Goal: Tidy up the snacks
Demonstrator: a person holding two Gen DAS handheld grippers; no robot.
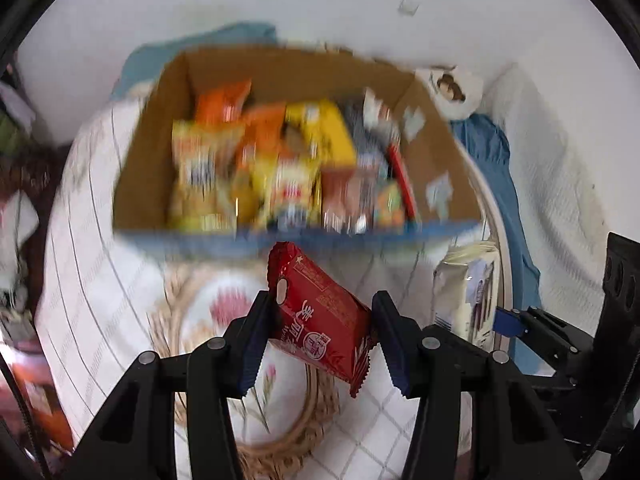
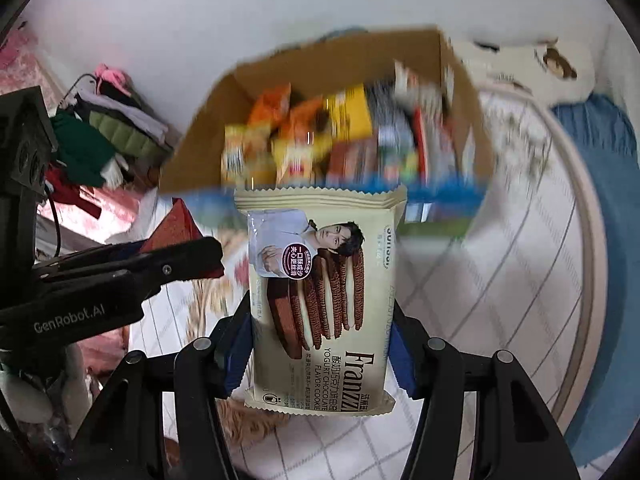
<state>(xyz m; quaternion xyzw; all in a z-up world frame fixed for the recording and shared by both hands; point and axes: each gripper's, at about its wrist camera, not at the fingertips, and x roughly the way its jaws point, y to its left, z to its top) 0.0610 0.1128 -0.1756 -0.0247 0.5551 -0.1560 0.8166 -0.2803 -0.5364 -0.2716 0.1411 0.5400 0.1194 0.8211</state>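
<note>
Left gripper: pinching a red snack packet, tilted between its pads.
Right gripper: clamped on a cream cookie pack, held upright.
Cardboard box: beyond both grippers, open, full of blurred snack bags.
Surface below: checked white cloth.

Cardboard box sits on the bed, far side near the wall; snack packs packed inside. Snack packet between left gripper jaws, in front of box. Cookie pack between right gripper jaws, right of the left one.
</note>
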